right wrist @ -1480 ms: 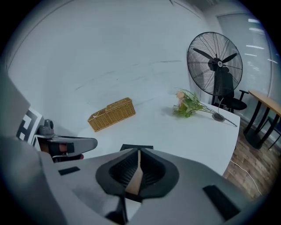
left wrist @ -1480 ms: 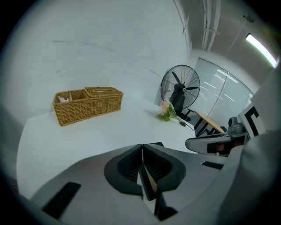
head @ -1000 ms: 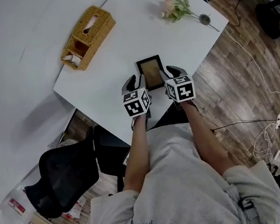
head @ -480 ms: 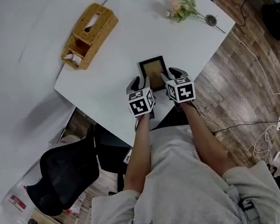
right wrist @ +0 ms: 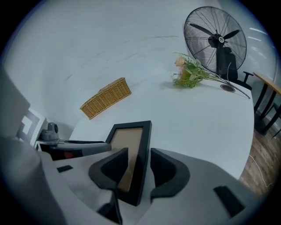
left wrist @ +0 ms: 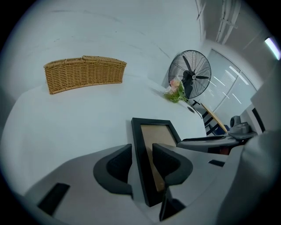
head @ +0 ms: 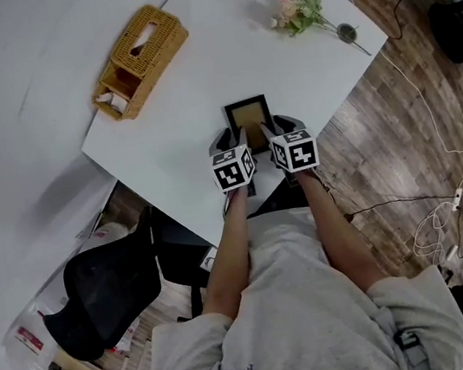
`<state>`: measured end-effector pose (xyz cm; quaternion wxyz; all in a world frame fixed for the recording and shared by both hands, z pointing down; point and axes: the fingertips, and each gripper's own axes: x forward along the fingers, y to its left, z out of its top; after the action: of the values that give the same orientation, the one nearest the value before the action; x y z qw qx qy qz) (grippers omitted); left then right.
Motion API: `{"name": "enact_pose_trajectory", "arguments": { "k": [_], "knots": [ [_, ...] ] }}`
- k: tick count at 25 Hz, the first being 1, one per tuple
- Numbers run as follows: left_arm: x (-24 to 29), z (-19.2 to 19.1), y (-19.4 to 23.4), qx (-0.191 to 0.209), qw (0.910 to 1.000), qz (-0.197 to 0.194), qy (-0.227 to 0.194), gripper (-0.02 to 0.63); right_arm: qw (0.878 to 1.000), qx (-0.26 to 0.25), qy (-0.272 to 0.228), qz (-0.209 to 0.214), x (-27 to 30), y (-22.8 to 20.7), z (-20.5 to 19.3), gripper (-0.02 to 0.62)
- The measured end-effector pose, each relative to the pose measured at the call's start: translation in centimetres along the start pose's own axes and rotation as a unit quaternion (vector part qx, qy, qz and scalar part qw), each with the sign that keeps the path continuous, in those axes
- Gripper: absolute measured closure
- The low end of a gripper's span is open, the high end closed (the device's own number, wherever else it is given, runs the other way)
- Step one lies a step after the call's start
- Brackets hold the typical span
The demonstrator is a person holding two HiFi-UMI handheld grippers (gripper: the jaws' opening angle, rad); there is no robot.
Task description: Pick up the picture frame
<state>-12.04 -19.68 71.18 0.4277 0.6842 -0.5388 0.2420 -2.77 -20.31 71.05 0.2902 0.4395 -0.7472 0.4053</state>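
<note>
The black picture frame [head: 249,118] lies flat on the white surface [head: 176,119], close to its near edge and right in front of the person. The left gripper [head: 229,139] straddles the frame's left rail and the right gripper [head: 277,126] its right rail. Both have their jaws spread, with a rail between the pads but not pinched. This probably sets up a level, two-sided lift. A wicker tissue box [head: 140,56] and a flower sprig [head: 299,10] lie well apart.
</note>
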Motion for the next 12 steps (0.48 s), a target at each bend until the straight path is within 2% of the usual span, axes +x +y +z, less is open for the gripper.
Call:
{"name": "enact_pose_trajectory", "arguments": {
  "k": [3,4,12],
  "knots": [
    [0.08,0.11,0.02,0.003,1.0000,0.000,-0.007,0.445,1.000,0.002,-0.002,0.000,0.37,-0.05,0.07,0.437],
    [0.07,0.14,0.02,0.004,1.0000,0.000,-0.009,0.445,1.000,-0.002,-0.004,-0.002,0.40,-0.12,0.07,0.456],
    [-0.07,0.01,0.09,0.004,0.9999,0.005,-0.013,0.448,1.000,-0.011,0.000,-0.012,0.36,-0.06,-0.11,0.460]
  ]
}}
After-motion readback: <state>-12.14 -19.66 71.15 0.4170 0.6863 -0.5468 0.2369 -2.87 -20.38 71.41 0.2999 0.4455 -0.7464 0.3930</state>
